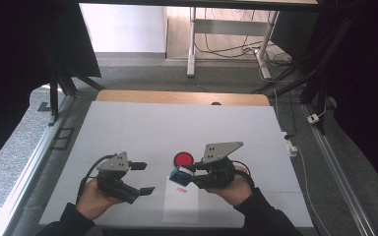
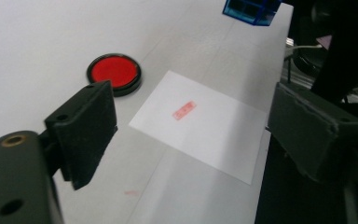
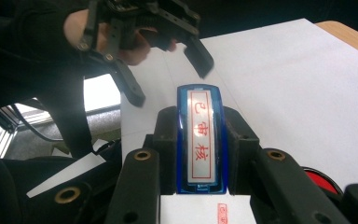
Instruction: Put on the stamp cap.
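Right gripper view: blue stamp (image 3: 200, 140), red characters on its white face.

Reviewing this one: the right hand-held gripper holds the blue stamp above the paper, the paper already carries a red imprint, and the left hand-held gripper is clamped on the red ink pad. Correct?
Not quite. The left hand-held gripper is open and holds nothing; the red ink pad lies apart from it on the table, as the left gripper view shows. The rest stands: the right hand-held gripper grips the blue stamp, and the paper bears a red imprint.

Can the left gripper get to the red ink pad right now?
Probably yes. The left gripper is open and holds nothing, and bare table lies between it and the red ink pad. The right gripper with the blue stamp sits close beside.
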Demonstrator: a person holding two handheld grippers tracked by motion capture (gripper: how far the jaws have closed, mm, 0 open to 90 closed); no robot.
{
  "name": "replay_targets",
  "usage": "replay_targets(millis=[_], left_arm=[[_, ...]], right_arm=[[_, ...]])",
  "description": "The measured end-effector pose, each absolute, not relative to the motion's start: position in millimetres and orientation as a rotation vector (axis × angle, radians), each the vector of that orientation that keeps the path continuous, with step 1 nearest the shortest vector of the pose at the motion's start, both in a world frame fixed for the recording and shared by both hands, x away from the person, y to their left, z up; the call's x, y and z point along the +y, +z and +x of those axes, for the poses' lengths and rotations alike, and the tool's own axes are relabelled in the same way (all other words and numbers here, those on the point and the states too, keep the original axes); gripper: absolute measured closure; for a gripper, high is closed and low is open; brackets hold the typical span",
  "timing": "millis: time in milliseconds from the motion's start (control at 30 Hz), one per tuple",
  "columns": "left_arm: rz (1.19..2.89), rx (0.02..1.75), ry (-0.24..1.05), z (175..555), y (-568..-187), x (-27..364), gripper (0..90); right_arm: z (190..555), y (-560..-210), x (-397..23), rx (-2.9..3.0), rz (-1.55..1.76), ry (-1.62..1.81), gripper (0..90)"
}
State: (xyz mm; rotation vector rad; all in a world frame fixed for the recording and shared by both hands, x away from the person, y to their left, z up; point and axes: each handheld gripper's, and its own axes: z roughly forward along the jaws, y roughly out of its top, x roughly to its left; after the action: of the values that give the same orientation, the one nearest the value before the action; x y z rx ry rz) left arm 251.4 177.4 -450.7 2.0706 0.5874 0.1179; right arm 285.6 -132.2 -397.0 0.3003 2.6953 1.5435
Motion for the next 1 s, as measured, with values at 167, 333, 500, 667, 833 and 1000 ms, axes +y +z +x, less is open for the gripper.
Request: replay_targets(millis=[167, 333, 500, 667, 833, 1000], left_arm=[[2.070, 0.695, 0.149, 242, -453, 190, 7.4], [2.059, 0.795, 0.170, 230, -457, 202, 4.5], [2.038, 0.869, 0.176, 220, -461, 213, 2.2], [2.029, 0.918, 0.189, 211, -465, 223, 1.3], [2.018, 0.959, 0.202, 204, -467, 232, 0.0], [2.024, 0.976, 0.229, 199, -470, 237, 0.0]], right_arm=[[286, -397, -133, 2.692, 0.317, 1.527, 70.5], [287, -398, -134, 2.689, 0.337, 1.514, 70.5], [288, -399, -134, 2.684, 0.344, 1.509, 70.4], [289, -400, -135, 2.684, 0.352, 1.494, 70.5], [291, -402, -137, 2.676, 0.373, 1.478, 70.4], [293, -403, -139, 2.668, 0.401, 1.462, 70.5]])
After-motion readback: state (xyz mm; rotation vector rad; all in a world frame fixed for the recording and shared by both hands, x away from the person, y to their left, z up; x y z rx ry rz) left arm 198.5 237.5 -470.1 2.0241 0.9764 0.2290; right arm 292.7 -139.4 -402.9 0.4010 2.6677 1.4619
